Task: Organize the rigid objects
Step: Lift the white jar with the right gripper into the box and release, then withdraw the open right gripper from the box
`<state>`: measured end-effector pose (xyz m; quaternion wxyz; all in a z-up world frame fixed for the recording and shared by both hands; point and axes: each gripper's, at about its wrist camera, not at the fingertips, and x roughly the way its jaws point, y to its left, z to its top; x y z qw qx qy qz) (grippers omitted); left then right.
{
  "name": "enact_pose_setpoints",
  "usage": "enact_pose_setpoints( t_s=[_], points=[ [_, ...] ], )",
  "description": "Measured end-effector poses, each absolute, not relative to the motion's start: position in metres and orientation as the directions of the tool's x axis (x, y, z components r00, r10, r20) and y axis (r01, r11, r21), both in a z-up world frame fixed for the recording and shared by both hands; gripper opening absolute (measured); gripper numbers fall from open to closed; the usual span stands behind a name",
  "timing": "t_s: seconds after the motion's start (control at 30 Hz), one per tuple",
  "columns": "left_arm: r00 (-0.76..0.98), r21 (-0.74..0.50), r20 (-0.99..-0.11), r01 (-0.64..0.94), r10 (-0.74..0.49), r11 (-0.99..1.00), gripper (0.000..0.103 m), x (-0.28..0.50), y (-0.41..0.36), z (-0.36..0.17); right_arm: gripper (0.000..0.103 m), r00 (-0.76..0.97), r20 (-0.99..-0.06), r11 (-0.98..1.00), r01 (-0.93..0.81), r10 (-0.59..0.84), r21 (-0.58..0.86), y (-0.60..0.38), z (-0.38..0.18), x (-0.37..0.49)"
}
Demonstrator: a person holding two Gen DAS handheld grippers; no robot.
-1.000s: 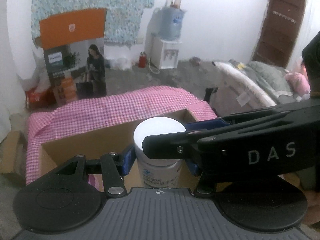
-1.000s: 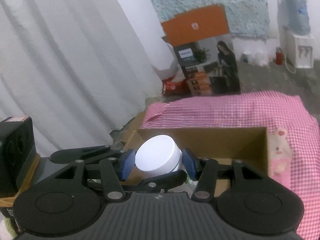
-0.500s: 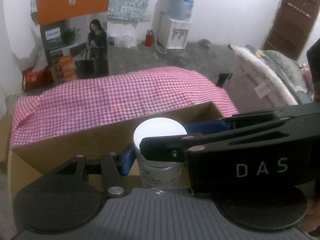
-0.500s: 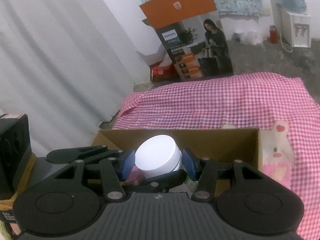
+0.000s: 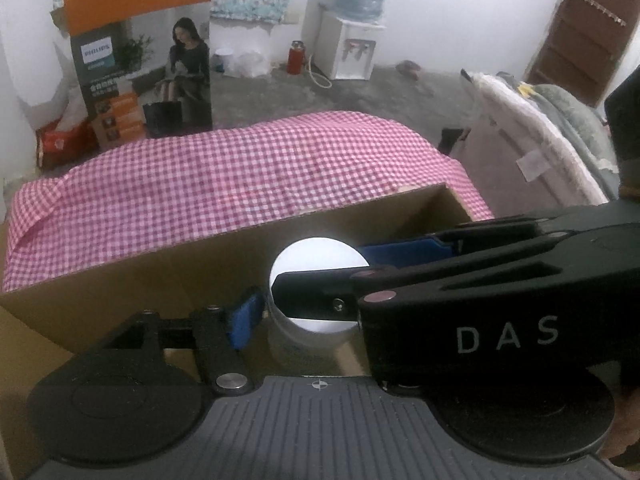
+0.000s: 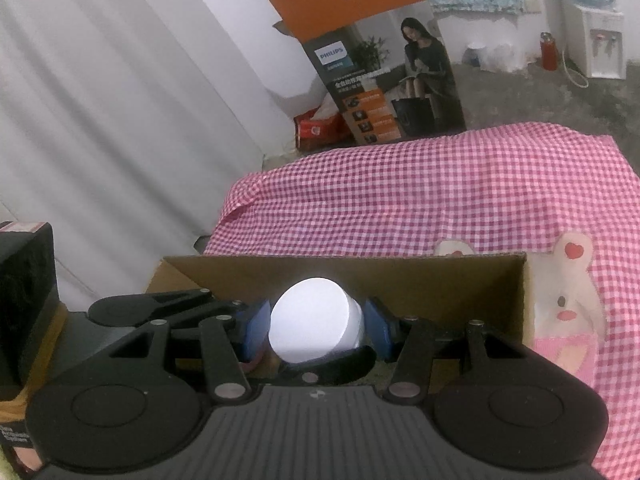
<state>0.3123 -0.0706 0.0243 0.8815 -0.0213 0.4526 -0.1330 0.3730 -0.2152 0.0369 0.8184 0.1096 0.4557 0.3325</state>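
A white-lidded jar [image 5: 316, 264] sits low inside an open cardboard box [image 5: 160, 264]. In the right wrist view the same jar [image 6: 312, 328] is clamped between my right gripper's blue pads [image 6: 254, 330], with the gripper [image 6: 314, 330] shut on it. My left gripper [image 5: 308, 308] also closes on the jar from the side; its left blue pad [image 5: 244, 316] touches the jar, and the right gripper's black body [image 5: 480, 304] crosses over and hides its right finger. The box [image 6: 440, 280] rests on a pink checked cloth [image 6: 440, 184].
A tall orange and grey Philips carton [image 5: 140, 52] stands on the floor beyond the cloth-covered table. A water dispenser [image 5: 352, 40] and red flask [image 5: 295, 58] stand by the far wall. A bed with blankets [image 5: 552, 136] lies right. White curtain [image 6: 120, 100] hangs left.
Both grippers have tilted down and lowered the jar deeper into the cardboard box; the box's far wall now rises behind the lid. Both grips are unchanged.
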Motion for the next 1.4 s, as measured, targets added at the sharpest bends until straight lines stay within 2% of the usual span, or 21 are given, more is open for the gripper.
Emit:
enact_pose_setpoints(
  t_s=[0.07,0.13,0.27,0.37,0.53,0.67,0.83,1.03,1.2,1.3,1.4],
  points=[
    [0.567,-0.163,-0.782,0.214,-0.258,0.963,0.079,0.309,-0.069,0.029,0.060,0.363,-0.673,0.755,-0.441,0.644,0.485,-0.215,0.038,0.372],
    [0.585,-0.161,-0.769,0.213,-0.258,0.964,0.087,0.305,-0.069,0.035,0.071,0.377,-0.671,0.761,-0.438,0.639,0.479,-0.217,0.042,0.369],
    [0.625,-0.150,-0.739,0.212,-0.252,0.966,0.092,0.292,-0.066,0.051,0.077,0.420,-0.648,0.767,-0.444,0.635,0.464,-0.221,0.059,0.361],
    [0.657,-0.177,-0.703,0.210,-0.273,0.962,0.093,0.275,-0.059,0.068,0.086,0.478,-0.609,0.771,-0.455,0.633,0.445,-0.229,0.081,0.346],
    [0.722,-0.150,-0.636,0.230,-0.272,0.962,0.101,0.237,-0.054,0.097,0.103,0.594,-0.488,0.769,-0.506,0.639,0.391,-0.249,0.131,0.292],
    [0.750,-0.135,-0.597,0.257,-0.285,0.957,0.102,0.199,-0.049,0.115,0.103,0.679,-0.401,0.789,-0.529,0.615,0.314,-0.265,0.165,0.238],
    [0.749,-0.200,-0.577,0.255,-0.324,0.946,0.103,0.155,-0.030,0.125,0.103,0.763,-0.352,0.839,-0.510,0.542,0.188,-0.279,0.183,0.173],
    [0.703,-0.297,-0.607,0.231,-0.370,0.926,0.103,0.122,-0.008,0.105,0.103,0.802,-0.392,0.879,-0.475,0.452,0.042,-0.276,0.168,0.116],
    [0.681,-0.352,-0.623,0.194,-0.384,0.916,0.103,0.103,0.005,0.081,0.103,0.792,-0.466,0.896,-0.443,0.395,0.006,-0.265,0.146,0.099],
    [0.702,-0.370,-0.603,0.174,-0.378,0.913,0.103,0.089,0.014,0.064,0.103,0.794,-0.470,0.900,-0.435,0.386,0.005,-0.267,0.142,0.090],
    [0.733,-0.330,-0.591,0.161,-0.336,0.930,0.103,0.074,0.017,0.046,0.103,0.800,-0.445,0.898,-0.441,0.401,0.017,-0.268,0.140,0.082]
  ],
)
